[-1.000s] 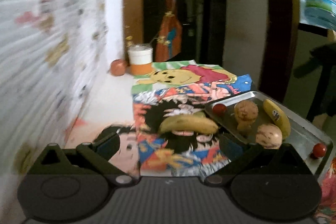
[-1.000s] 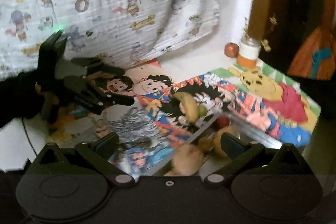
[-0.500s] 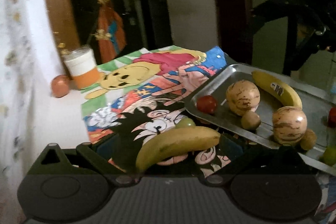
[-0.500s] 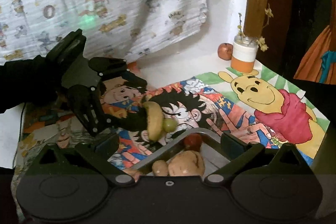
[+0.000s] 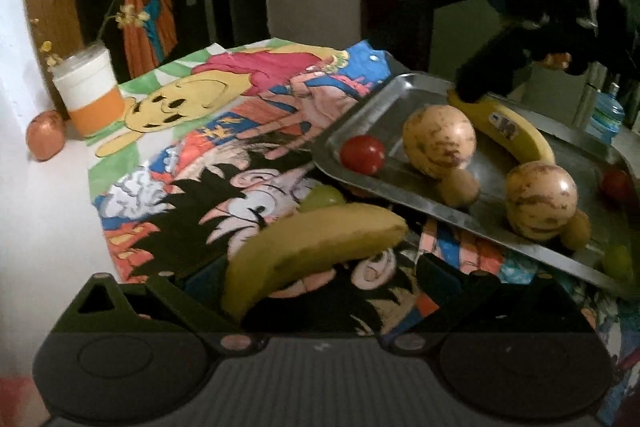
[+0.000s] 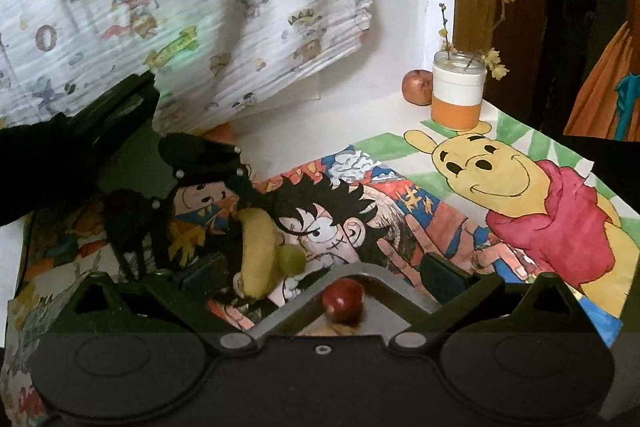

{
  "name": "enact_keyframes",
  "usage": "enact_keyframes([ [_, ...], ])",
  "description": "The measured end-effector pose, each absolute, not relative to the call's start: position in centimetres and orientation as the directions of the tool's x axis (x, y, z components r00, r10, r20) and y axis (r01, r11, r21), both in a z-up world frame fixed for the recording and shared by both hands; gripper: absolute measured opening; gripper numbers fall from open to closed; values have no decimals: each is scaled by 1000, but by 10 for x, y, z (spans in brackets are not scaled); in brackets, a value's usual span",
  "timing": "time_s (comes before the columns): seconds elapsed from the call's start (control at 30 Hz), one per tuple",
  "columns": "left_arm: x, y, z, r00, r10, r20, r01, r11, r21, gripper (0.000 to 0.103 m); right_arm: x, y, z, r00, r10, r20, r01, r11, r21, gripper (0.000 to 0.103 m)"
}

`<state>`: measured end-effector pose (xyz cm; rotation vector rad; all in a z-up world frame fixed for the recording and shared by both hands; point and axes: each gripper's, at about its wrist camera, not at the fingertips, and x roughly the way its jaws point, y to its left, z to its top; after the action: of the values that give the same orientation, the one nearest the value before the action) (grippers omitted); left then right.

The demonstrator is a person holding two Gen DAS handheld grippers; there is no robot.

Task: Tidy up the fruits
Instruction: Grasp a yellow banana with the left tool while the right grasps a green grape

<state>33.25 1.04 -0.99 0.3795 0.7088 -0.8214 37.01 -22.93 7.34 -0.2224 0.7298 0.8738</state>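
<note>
Left tool nearer cartoon cloth.

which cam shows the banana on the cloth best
The left wrist view: the banana lies broadside and near, between the open left gripper fingers, grape behind. The right wrist view shows it end-on, smaller, partly hidden by gripper parts.

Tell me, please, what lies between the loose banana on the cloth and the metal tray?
A single green grape lies between the banana and the tray rim; the left wrist view shows it best.
</note>
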Motion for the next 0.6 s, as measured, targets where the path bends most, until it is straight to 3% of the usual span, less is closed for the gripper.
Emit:
enact_keyframes([
  [0.33, 313, 17, -3, 436, -540, -720, 783, 622, 7, 99, 377, -228, 69, 439, 606, -664, -733, 668, 125, 102],
  [0.6, 315, 5, -5, 506, -488, -711, 752, 653, 86, 94, 383, -229, 63, 465, 585, -664, -702, 701, 125, 102],
])
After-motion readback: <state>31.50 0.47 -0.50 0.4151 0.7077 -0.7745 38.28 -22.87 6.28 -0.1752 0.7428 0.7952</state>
